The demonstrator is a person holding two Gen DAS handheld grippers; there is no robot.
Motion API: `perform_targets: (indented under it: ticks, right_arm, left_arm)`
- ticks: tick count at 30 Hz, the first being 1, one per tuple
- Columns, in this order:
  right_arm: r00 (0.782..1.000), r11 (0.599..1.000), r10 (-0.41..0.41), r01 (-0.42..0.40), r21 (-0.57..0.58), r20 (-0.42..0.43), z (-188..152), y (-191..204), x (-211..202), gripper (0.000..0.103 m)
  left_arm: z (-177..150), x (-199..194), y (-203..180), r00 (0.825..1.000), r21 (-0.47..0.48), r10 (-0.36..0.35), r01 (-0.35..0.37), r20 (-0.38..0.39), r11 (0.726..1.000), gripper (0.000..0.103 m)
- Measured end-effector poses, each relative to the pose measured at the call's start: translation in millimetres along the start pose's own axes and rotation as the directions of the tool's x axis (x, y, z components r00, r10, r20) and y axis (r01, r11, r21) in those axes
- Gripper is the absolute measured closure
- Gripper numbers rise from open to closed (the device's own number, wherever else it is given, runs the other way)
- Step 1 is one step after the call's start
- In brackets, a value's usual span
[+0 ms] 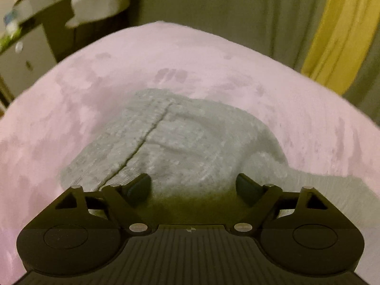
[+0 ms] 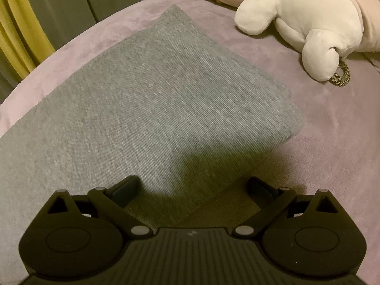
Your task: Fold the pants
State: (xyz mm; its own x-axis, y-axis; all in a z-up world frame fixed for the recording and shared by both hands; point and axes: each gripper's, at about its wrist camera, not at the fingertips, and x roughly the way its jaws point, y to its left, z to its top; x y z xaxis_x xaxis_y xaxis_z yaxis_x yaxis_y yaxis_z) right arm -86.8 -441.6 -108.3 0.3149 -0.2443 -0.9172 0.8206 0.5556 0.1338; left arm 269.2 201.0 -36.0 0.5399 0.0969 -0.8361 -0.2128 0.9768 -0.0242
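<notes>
Grey ribbed pants (image 1: 180, 142) lie on a pink blanket (image 1: 71, 99). In the left wrist view a dark seam slit runs diagonally across the cloth, and a flap trails off to the lower right. My left gripper (image 1: 193, 187) hovers low over the near edge, jaws wide apart, with cloth below them but nothing pinched. In the right wrist view the pants (image 2: 147, 90) lie flat as a folded panel with a corner toward the far end. My right gripper (image 2: 193, 187) stands open above the near corner of that panel, its left finger over cloth, its right finger over the blanket (image 2: 320, 142).
A cream plush toy (image 2: 296, 21) with a braided ring lies on the blanket at the far right. Grey and yellow curtains (image 1: 337, 30) hang behind the bed. A white shelf unit (image 1: 26, 47) stands at the far left.
</notes>
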Motion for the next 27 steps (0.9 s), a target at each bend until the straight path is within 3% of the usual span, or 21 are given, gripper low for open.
perform_targets:
  ticks: [4,9,13,17,20,24,27]
  right_arm:
    - [1.0,1.0,0.01,-0.01,0.009,0.004,-1.8,-2.2,-1.2,0.004]
    - [1.0,1.0,0.014,-0.014,0.009,0.002,-0.7,-3.7,-0.4,0.004]
    - [1.0,1.0,0.02,-0.02,-0.003,0.009,1.0,-2.5,-3.0,0.004]
    - [0.996,0.999,0.032,-0.031,-0.015,0.082,-0.5,0.3,-21.8,0.005]
    - [0.988,0.999,0.028,-0.022,-0.041,0.153,-2.7,11.9,-44.3,0.005]
    - [0.965,0.985,0.169,-0.155,-0.081,0.203,6.5,38.9,-65.7,0.005]
    - [0.938,0.94,0.333,-0.323,-0.108,0.096,12.3,68.3,-52.0,0.005]
  left_arm:
    - [3.3,-13.3,10.0,1.0,-0.052,0.006,-0.007,-0.01,0.999,0.018]
    - [-3.6,-44.1,19.4,0.999,-0.059,0.02,-0.017,0.05,0.998,0.013]
    - [-30.2,-78.4,7.0,0.991,0.02,-0.094,0.092,0.096,0.996,0.007]
    - [-64.8,-88.6,-15.3,0.967,0.064,-0.244,0.24,0.066,0.969,0.007]
    - [-85.5,-76.8,-31.5,0.974,0.104,-0.225,0.222,0.02,0.97,0.006]
    - [-106.0,-52.5,-31.2,0.985,0.083,-0.169,0.171,-0.031,0.982,0.006]
    - [-120.1,-52.6,-35.9,0.99,0.164,-0.142,0.139,0.007,0.977,0.006]
